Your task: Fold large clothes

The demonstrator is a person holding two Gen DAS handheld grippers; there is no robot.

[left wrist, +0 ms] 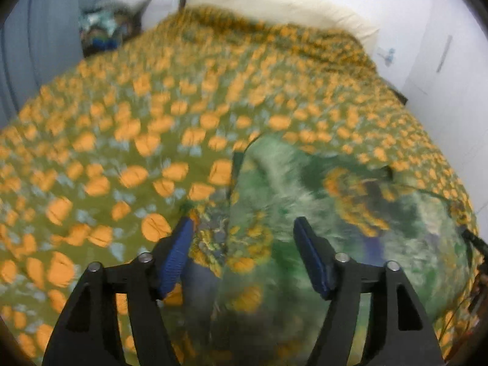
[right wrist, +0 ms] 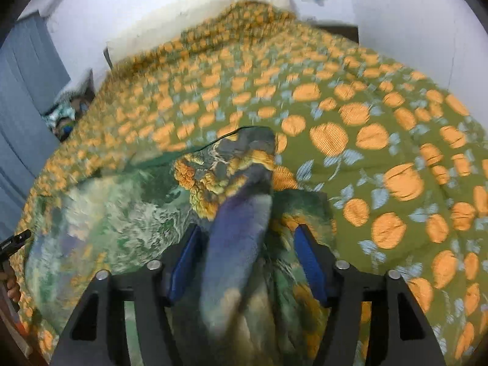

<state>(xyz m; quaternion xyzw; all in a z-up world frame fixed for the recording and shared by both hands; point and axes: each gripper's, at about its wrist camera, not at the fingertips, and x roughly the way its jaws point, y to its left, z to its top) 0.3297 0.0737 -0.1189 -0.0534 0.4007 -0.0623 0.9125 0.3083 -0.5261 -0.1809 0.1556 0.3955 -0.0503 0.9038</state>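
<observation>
A green printed garment lay bunched on the bed's orange-spotted cover (both views were blurred). The right gripper had its jaws spread around a raised fold of it; the left gripper hovered over it, jaws released.

Soft printed cloth garment, matt

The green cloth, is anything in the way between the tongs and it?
Nothing visible. The cloth lies on the bedspread, and a fold of it already sits between the open right tongs. The open left tongs hang right over it too.
</observation>
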